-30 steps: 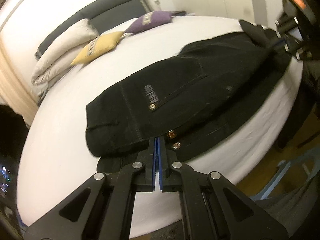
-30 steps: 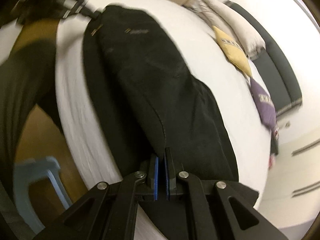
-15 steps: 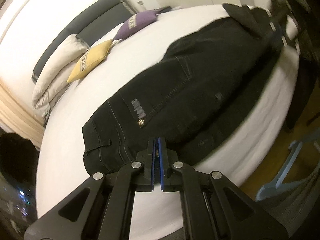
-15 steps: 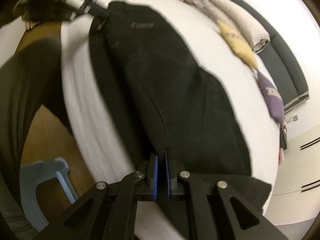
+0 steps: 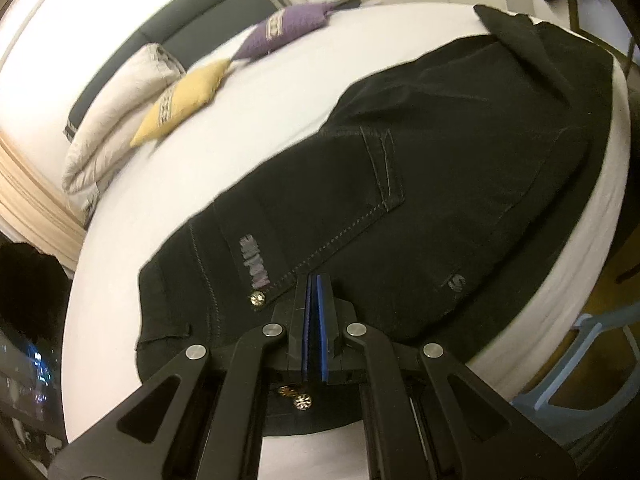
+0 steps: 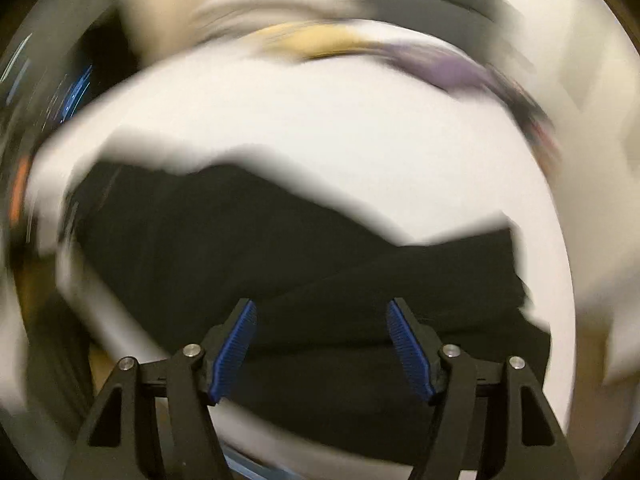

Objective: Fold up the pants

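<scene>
Left claw [image 5: 313, 326] is pinched shut on the black pants [image 5: 420, 184], right at the waist end near the shiny buttons [image 5: 297, 397]. Its two blue pads are pressed flat together with the cloth between them. The pants lie long and flat on the white bed [image 5: 280, 92], close to the bed's near edge. Past the pants there is lots of bare white sheet, all the way to the yellow pillow [image 5: 184, 100] and the purple pillow [image 5: 292, 28] by the headboard. A blue stool [image 5: 576, 364] stands on the floor just off the bed's edge.

Right claw [image 6: 322, 344] is wide open and holds nothing. Its view is very blurry. It hangs over the leg end of the pants [image 6: 280, 260], which sits near the bed's [image 6: 340, 140] near edge, with bare white sheet beyond.
</scene>
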`<state>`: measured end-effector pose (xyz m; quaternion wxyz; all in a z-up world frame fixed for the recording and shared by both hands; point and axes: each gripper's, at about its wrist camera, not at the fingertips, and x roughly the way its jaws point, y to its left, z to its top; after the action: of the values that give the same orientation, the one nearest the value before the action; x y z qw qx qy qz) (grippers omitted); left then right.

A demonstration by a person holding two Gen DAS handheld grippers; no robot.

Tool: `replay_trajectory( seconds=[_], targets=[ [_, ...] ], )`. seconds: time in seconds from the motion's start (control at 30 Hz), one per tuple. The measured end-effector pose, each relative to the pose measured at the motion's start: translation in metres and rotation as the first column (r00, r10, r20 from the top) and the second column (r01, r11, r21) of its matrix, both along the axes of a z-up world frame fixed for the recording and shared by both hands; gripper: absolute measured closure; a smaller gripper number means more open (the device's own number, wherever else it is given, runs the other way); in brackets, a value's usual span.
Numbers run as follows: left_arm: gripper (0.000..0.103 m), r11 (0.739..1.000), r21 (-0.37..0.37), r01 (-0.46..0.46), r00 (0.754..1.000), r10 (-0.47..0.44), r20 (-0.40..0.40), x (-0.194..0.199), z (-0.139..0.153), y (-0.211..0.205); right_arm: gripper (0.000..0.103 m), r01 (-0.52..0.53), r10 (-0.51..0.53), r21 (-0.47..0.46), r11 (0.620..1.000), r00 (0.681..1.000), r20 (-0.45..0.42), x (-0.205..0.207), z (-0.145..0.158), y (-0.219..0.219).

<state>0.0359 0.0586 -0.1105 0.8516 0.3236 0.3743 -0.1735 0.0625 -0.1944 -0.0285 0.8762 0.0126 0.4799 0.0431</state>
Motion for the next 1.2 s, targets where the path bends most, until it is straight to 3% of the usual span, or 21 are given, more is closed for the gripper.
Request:
replay_trajectory(
  seconds=[0.03,0.07,0.13,0.27,0.37,0.43,0.6,0.7,0.8,0.93,1.07,1.2],
  targets=[
    [0.101,1.000,0.002,-0.007,1.000,0.007,-0.004,0.001,-0.003,0.000,0.032,0.121,-0.120,0.096,0.988,0.993,-0.019,0.013,0.004,-0.037],
    [0.101,1.000,0.005,-0.013,1.000,0.013,-0.010,0.005,-0.006,-0.001,0.032,0.262,-0.253,0.219,0.940,0.965,-0.069,0.029,0.005,-0.083],
    [0.101,1.000,0.000,-0.026,0.999,0.026,-0.022,0.005,-0.012,0.001,0.032,0.405,-0.380,0.314,0.859,0.914,-0.140,0.049,-0.002,-0.135],
    [0.101,0.999,-0.013,-0.043,0.999,0.043,-0.032,0.005,-0.018,0.002,0.032,0.532,-0.441,0.429,0.730,0.847,-0.299,0.080,-0.035,-0.197],
    [0.101,0.998,-0.019,-0.052,0.998,0.051,-0.034,0.006,-0.018,0.003,0.032,0.651,-0.531,0.434,0.622,0.759,-0.377,0.072,-0.058,-0.221],
    [0.101,0.998,-0.032,-0.061,0.997,0.060,-0.042,0.008,-0.018,0.005,0.032,0.667,-0.534,0.479,0.571,0.745,-0.400,0.058,-0.067,-0.220],
    [0.101,0.995,-0.053,-0.082,0.995,0.079,-0.058,0.013,-0.019,0.006,0.032,0.664,-0.487,0.507,0.549,0.748,-0.452,0.042,-0.093,-0.204],
    [0.101,0.996,-0.031,-0.081,0.995,0.079,-0.053,0.014,-0.019,0.003,0.034,0.695,-0.506,0.512,0.506,0.719,-0.477,0.043,-0.107,-0.205],
    [0.101,0.996,-0.029,-0.080,0.996,0.079,-0.051,0.012,-0.019,0.002,0.038,0.683,-0.499,0.560,0.470,0.728,-0.469,0.050,-0.110,-0.206],
    [0.101,0.996,-0.026,-0.086,0.995,0.085,-0.047,0.011,-0.020,-0.002,0.051,0.673,-0.491,0.573,0.468,0.737,-0.465,0.056,-0.116,-0.205],
    [0.101,0.996,-0.025,-0.088,0.995,0.087,-0.042,0.008,-0.021,-0.003,0.077,0.660,-0.492,0.601,0.451,0.745,-0.450,0.053,-0.123,-0.210],
    [0.101,0.996,-0.018,-0.089,0.995,0.088,-0.040,0.006,-0.023,-0.006,0.092,0.636,-0.491,0.631,0.446,0.762,-0.421,0.050,-0.127,-0.211]
  ],
)
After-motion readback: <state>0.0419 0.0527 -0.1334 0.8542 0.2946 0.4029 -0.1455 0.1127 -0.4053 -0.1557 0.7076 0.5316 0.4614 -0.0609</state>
